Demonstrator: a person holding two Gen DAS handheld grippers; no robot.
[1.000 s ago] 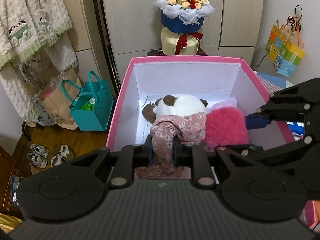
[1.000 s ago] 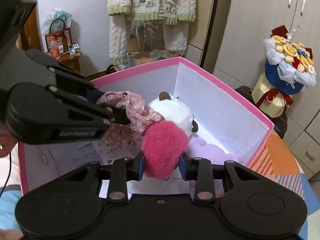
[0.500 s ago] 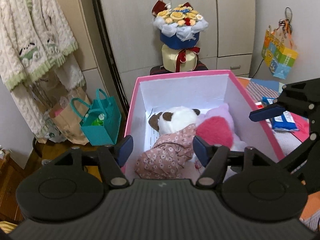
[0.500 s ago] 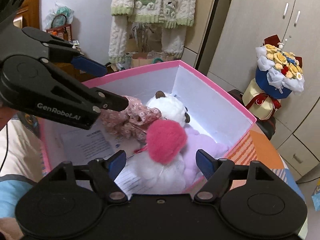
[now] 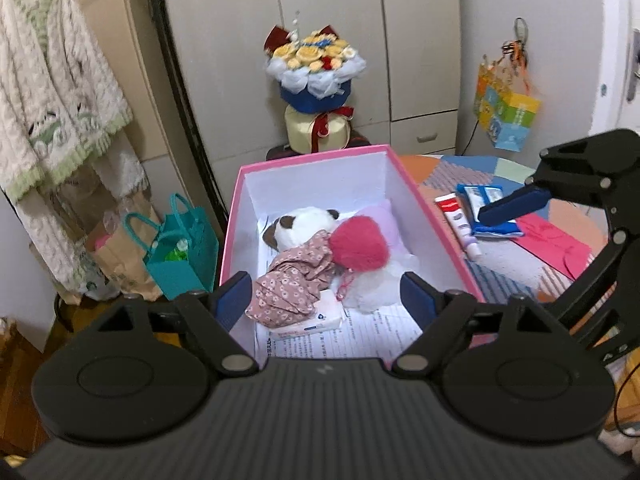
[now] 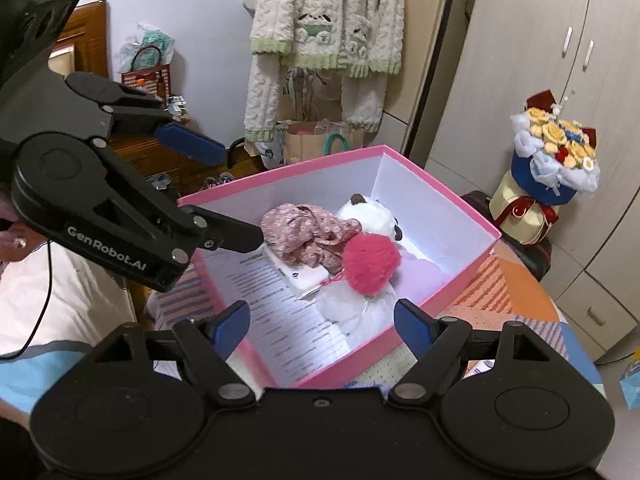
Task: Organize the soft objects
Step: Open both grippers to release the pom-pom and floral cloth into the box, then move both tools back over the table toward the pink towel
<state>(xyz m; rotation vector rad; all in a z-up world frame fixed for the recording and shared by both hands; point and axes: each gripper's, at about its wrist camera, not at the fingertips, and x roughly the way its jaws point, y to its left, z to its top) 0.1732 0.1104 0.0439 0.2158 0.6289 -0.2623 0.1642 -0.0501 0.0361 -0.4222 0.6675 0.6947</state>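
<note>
Left wrist view shows us a patchwork table [image 5: 500, 272] by wardrobes [image 5: 328, 40]; pink box [image 5: 436, 224] lies lengthwise away; left gripper [image 5: 326, 300] opening, right gripper [image 6: 322, 322] opening, both empty.

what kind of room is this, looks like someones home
Probably a bedroom at home: tall beige wardrobe doors, a cream knitted cardigan with green trim hanging on the wall, and a pink cardboard box of plush toys.

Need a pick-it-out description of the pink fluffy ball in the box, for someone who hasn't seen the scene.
Find the pink box with white inner walls on the table. Inside, soft things are bunched toward its far end; the pompom sits on top, between the floral cloth and the lilac cushion. It alone is round, shaggy and hot pink.
</note>
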